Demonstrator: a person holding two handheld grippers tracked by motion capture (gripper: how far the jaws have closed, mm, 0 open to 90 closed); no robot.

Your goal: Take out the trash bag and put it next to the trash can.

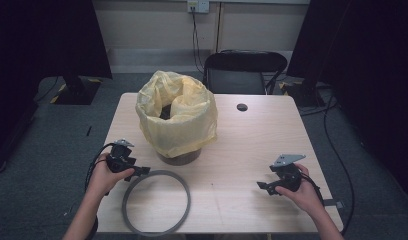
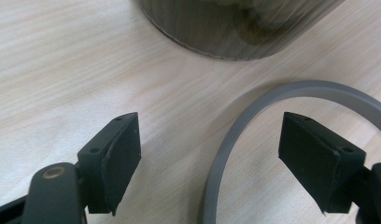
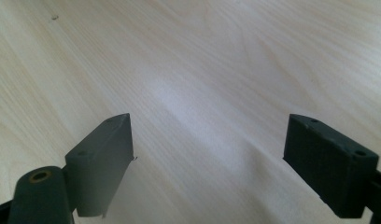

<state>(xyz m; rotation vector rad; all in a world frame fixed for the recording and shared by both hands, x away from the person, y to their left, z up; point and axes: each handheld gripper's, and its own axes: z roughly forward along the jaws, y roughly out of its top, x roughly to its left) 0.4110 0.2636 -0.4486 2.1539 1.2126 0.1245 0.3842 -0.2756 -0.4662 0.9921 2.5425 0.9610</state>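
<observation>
A round dark bin (image 1: 181, 156) lined with a yellow plastic bag (image 1: 178, 116) stands on the wooden table (image 1: 252, 135). A grey ring (image 1: 156, 202) lies flat in front of it. My left gripper (image 1: 142, 171) hovers at the ring's upper left edge, open; in the left gripper view (image 2: 209, 151) the ring's rim (image 2: 254, 109) curves between the wide-apart jaws, apart from both pads, with the bin's base (image 2: 226, 32) beyond. My right gripper (image 1: 262, 186) is held over bare table at the front right, open (image 3: 208, 154) with nothing between its jaws.
A black folding chair (image 1: 240, 72) stands behind the table. A dark round hole (image 1: 242, 107) marks the table's far side. Dark stands and cables sit on the carpet at both sides.
</observation>
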